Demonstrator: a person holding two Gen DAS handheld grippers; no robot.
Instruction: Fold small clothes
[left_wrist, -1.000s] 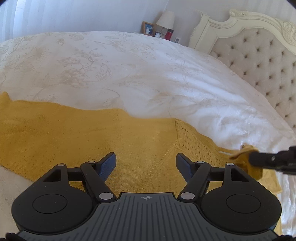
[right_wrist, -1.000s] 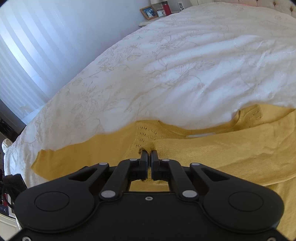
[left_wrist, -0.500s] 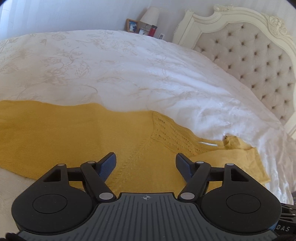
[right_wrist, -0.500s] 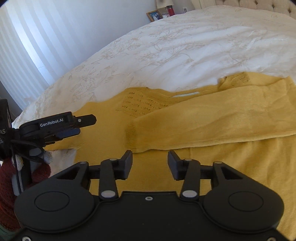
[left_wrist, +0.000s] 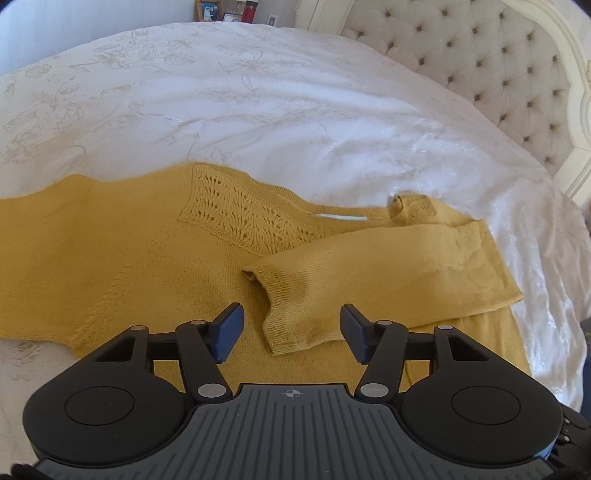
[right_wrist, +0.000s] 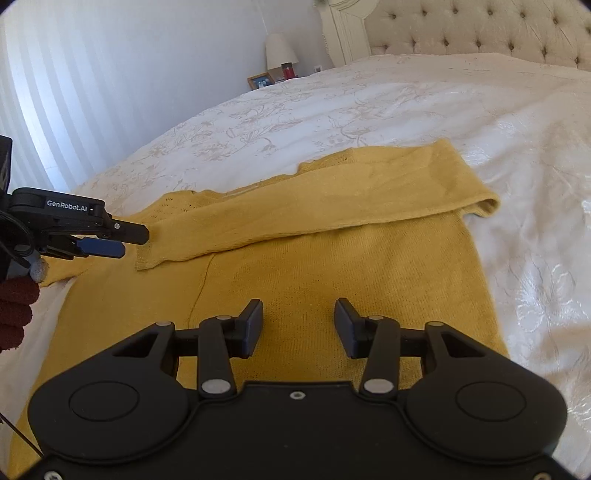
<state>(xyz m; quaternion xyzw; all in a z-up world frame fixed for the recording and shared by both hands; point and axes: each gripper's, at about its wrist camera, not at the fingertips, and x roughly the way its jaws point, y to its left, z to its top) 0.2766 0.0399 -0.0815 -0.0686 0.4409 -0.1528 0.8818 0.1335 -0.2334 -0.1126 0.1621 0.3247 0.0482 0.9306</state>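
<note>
A yellow knit sweater lies flat on the white bedspread; it also shows in the right wrist view. One sleeve is folded across the body, its cuff just ahead of my left gripper, which is open and empty. In the right wrist view the folded sleeve crosses the sweater. My right gripper is open and empty above the sweater's lower body. The left gripper shows at the left there, beside the cuff.
A tufted cream headboard stands at the right. A nightstand with a picture frame, a red cup and a lamp sits beyond the bed. The bedspread extends widely past the sweater.
The right gripper opened, let go of the sleeve cuff on the sweater body, and pulled back. The left gripper moved right to the cuff, staying open.
</note>
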